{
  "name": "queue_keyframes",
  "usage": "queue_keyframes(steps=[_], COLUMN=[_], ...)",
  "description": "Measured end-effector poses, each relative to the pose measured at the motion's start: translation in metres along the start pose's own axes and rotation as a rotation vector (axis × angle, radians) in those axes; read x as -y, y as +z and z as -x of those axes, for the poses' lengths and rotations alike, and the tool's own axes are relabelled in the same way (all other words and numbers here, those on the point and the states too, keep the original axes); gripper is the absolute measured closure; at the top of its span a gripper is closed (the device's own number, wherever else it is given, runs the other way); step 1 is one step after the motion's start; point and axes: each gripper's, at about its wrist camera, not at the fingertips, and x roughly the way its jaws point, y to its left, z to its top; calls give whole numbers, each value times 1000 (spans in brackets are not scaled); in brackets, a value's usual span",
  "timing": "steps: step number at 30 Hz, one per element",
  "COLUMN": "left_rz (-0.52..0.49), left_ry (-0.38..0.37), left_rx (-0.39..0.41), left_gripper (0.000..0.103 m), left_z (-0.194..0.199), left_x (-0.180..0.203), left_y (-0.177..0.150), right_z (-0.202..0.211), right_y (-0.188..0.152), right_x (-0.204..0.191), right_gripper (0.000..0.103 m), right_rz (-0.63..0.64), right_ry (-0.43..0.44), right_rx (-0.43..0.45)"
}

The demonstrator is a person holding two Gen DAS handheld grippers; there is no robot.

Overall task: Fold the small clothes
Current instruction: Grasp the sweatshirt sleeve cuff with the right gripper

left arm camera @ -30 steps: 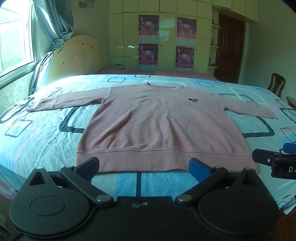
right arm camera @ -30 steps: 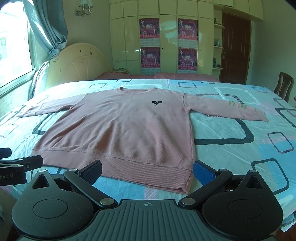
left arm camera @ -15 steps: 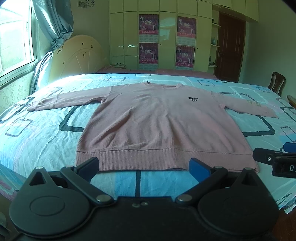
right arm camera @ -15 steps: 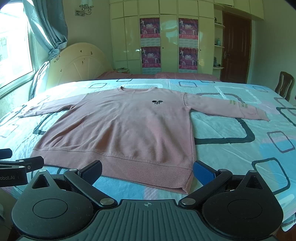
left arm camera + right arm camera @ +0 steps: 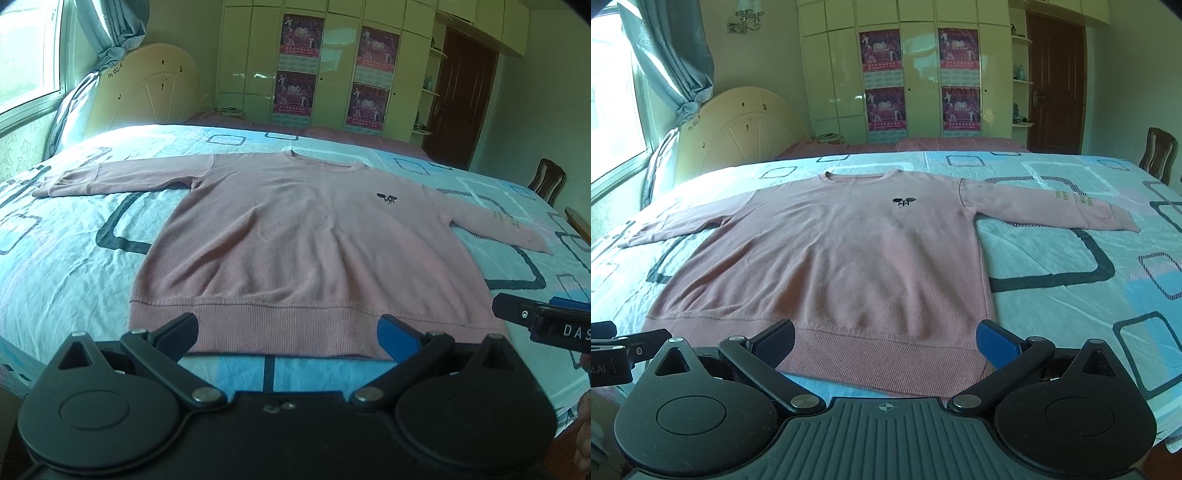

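Observation:
A pink long-sleeved sweater (image 5: 306, 243) lies flat and face up on the bed, sleeves spread to both sides, neck at the far side, a small black emblem on the chest. It also shows in the right wrist view (image 5: 846, 258). My left gripper (image 5: 288, 332) is open and empty, just above the near hem toward its left half. My right gripper (image 5: 884, 341) is open and empty, over the near hem at the sweater's right corner. Each gripper shows at the edge of the other's view.
The bed (image 5: 66, 258) has a light blue sheet with dark square outlines. A cream headboard (image 5: 738, 129) and a window with curtains stand at the left. A wardrobe with posters (image 5: 905, 77) and a dark door are behind. A wooden chair (image 5: 1160, 155) is at the right.
Both grippers have moved slightly forward toward the sweater's hem. The sweater has not moved and both grippers stay open.

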Motion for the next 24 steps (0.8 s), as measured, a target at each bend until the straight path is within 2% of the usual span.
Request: queue_keyframes(steps=[2,5,9,12,17,19,22,24], left_rz=[2,-20,-57,-69,-137,-153,-121,-104], left_ry=[-63,-118,-159,-221,-178,-189,-190,-195], left_rx=[-4,7,30,-5,-10,-33,-23,-21], left_gripper=[1,1,1,1,1,6,7,7], left_z=[-14,-37,-63,-84,-113,-129,-144,-154], left_x=[-3,-3,-3,-6,-5,-3,3,11], left_y=[11,31,60,82,100,104,111,116], right_z=[-11,-30,-51,-65,-85,-91,-93,-94], right_y=[9,25,48,64,88,94,101,105], right_x=[2,5,7,7,15,26,58,95], right_gripper=[0,0,0,0,0,0,0,0], right_rz=[-18,-39,-79,-102,-123,-137,-174,-239], right_ry=[-12,-42,-70,-103,-161,-186,-217,-235], right_rx=[7,15,40,49,70,72,99,116])
